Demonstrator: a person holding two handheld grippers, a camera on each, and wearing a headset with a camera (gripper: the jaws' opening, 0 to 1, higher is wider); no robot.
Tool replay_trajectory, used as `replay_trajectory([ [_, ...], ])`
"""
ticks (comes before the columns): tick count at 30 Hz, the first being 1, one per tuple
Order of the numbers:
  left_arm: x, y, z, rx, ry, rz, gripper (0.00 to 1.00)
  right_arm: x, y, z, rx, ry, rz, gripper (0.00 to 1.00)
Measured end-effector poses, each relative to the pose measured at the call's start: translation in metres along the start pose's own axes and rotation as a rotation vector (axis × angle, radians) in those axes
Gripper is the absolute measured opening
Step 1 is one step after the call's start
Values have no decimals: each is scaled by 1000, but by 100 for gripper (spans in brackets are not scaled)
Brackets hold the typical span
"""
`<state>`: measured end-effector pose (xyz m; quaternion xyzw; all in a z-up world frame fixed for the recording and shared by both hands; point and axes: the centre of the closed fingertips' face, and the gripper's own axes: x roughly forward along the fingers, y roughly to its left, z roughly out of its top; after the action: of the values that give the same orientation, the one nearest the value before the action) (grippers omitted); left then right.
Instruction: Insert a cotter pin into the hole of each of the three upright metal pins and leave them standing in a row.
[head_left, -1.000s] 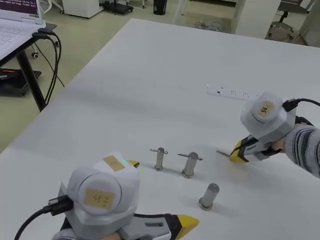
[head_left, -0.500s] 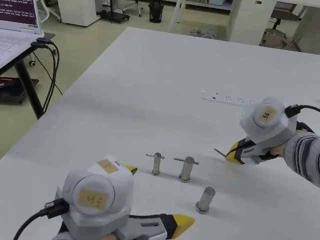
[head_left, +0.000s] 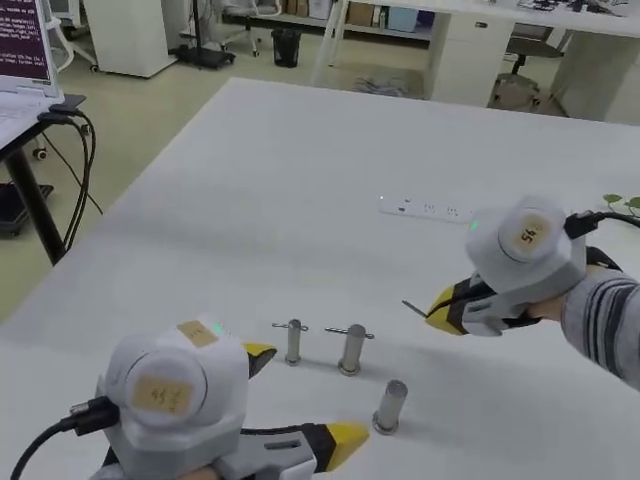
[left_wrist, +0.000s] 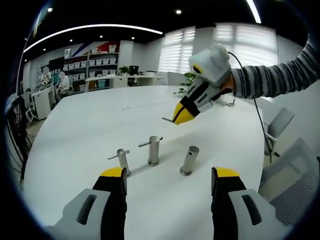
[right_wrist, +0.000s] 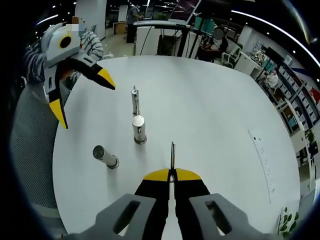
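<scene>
Three upright metal pins stand on the white table. The left pin and middle pin each carry a cotter pin through the top. The third pin stands nearer me, out of line, with its hole bare. My right gripper hovers to the right of them, shut on a cotter pin that sticks out toward the pins. That cotter pin points forward from the closed jaws. My left gripper is open, low, facing the three pins with nothing between its fingers.
A white power strip lies on the table behind the right gripper. A laptop on a side stand with hanging cables is at the far left. The table edge runs along the left; office furniture stands beyond.
The head view has tilted up and shifted. The right gripper with the cotter pin has risen slightly and come a little closer to the pins. The left gripper stays put.
</scene>
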<state>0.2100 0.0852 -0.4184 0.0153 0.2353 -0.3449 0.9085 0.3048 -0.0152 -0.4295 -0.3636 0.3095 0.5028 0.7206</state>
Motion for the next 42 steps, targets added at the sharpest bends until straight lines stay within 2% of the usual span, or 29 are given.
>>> replay_trajectory([
  [8,1,-1,14,-24,16,-31,51,-12,15,15,-40,-66,-26,0],
  [13,1,-6,29,-114,-12,-71,45,-19,32,21,-105,-83,-20,0],
  [17,3,-9,34,-158,-18,-93,41,-25,42,27,-149,-98,-27,0],
  [26,5,-23,39,-270,-25,-140,29,-34,66,37,-252,-125,-12,0],
  [32,5,-31,42,-348,-29,-172,24,-37,84,44,-337,-141,22,0],
  [42,6,-43,41,-408,-27,-210,13,-41,97,52,-411,-159,33,0],
])
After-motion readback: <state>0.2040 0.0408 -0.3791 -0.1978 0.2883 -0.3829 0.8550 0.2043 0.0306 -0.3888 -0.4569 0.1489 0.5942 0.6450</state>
